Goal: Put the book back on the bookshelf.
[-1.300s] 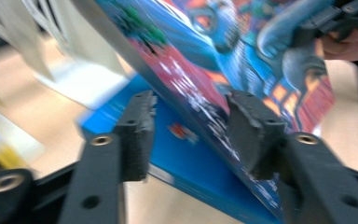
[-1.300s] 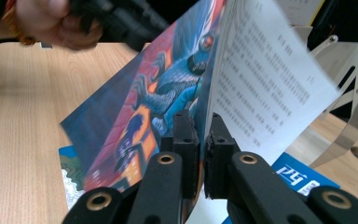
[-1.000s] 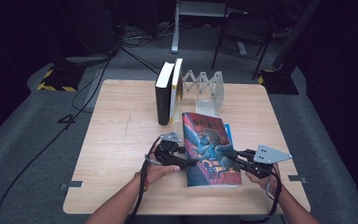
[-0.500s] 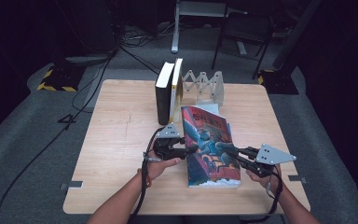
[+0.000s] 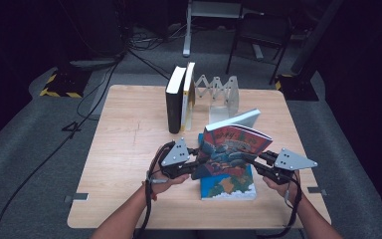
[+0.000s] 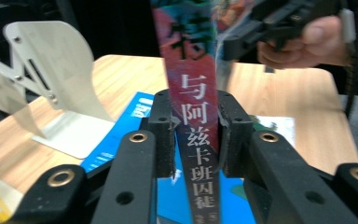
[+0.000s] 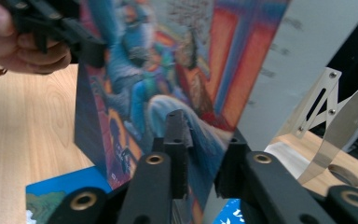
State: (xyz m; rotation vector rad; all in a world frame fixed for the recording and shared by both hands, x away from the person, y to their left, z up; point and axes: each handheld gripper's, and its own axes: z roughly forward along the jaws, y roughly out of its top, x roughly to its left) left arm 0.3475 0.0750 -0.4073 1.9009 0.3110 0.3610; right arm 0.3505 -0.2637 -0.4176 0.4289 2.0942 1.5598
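The left gripper [image 5: 195, 160], at lower centre of the high view, is clamping the spine of the picture book [image 5: 231, 149]; its jaws have just been closing, and the left gripper view is showing both pads pressing on the spine [image 6: 196, 140]. The book is being held tilted above the table [image 5: 129, 129], over a blue book [image 5: 226, 186] that is lying flat at lower centre.

Handling, as a judgement: the book is looking thick, stiff along the spine and moderately heavy, with a glossy, slippery cover. The spine and the opposite edge are the firm places to hold; loose pages may be fanning open if it tips.

The right gripper [image 5: 256, 160], at lower right, is gripping the book's opposite edge; its jaws have just been opening slightly, with cover and pages [image 7: 200, 135] between them.

Two upright books [image 5: 180, 99] are standing at upper centre beside a folding metal rack [image 5: 219, 92]. The rack's plates are the nearest obstruction
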